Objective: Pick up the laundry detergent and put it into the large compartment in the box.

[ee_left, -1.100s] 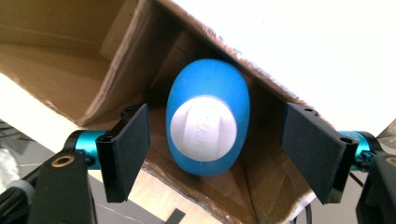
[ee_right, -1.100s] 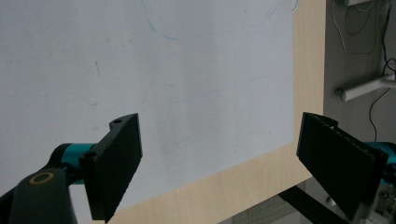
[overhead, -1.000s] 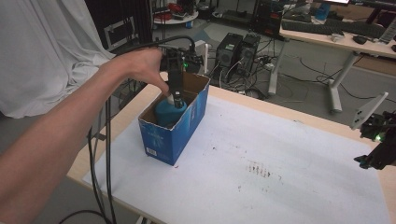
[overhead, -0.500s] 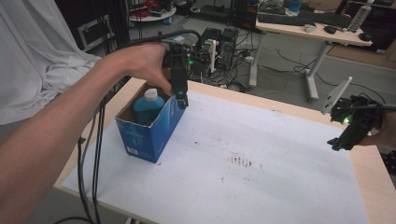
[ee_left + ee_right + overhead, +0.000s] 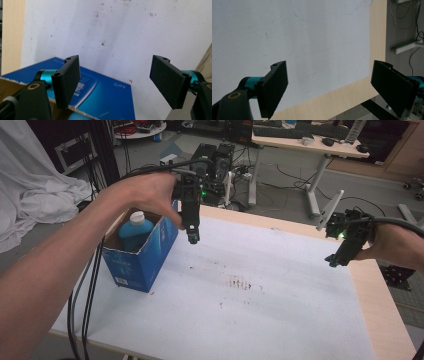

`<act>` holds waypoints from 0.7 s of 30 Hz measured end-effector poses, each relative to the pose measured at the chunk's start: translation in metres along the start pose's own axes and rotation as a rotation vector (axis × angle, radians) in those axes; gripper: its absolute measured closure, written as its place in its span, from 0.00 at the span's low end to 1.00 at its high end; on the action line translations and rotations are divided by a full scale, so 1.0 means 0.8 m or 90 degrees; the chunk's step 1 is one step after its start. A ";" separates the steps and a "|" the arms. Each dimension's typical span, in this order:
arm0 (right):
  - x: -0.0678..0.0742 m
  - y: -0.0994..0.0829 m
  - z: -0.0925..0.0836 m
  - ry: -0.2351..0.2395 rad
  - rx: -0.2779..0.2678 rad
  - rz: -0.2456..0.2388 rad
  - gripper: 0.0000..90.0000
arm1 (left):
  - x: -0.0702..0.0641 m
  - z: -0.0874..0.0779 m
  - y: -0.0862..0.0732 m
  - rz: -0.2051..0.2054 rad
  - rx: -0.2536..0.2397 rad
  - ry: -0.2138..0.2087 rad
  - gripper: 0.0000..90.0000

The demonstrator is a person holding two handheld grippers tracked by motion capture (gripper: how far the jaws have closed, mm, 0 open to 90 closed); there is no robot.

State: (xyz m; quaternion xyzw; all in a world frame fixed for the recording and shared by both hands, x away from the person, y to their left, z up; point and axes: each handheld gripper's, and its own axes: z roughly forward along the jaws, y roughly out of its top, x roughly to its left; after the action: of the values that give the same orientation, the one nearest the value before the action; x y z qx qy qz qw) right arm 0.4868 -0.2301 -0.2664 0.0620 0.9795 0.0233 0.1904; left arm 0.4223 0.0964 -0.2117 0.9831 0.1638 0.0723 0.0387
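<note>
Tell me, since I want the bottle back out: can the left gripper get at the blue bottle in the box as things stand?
Probably yes. The left gripper hangs open just beside the blue box, whose top is open, and the bottle stands upright with its white cap exposed.

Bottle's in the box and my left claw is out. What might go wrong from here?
1. The left claw hangs open just past the right wall of the blue cardboard box; a careless swing back may clip it.
2. The box stands near the left edge of the white-covered table, so a knock might push it off.
3. The blue plastic bottle with a white cap rises above the box rim and might tip if the box is jolted.
</note>
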 end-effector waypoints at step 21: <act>0.008 0.000 -0.003 0.005 0.001 0.002 0.15 | -0.043 0.061 0.051 0.073 0.019 -0.028 0.20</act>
State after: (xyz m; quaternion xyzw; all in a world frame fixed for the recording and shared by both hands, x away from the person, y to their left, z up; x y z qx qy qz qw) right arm 0.4802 -0.2297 -0.2669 0.0640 0.9802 0.0229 0.1862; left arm 0.4106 0.0439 -0.2598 0.9927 0.1071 0.0505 0.0236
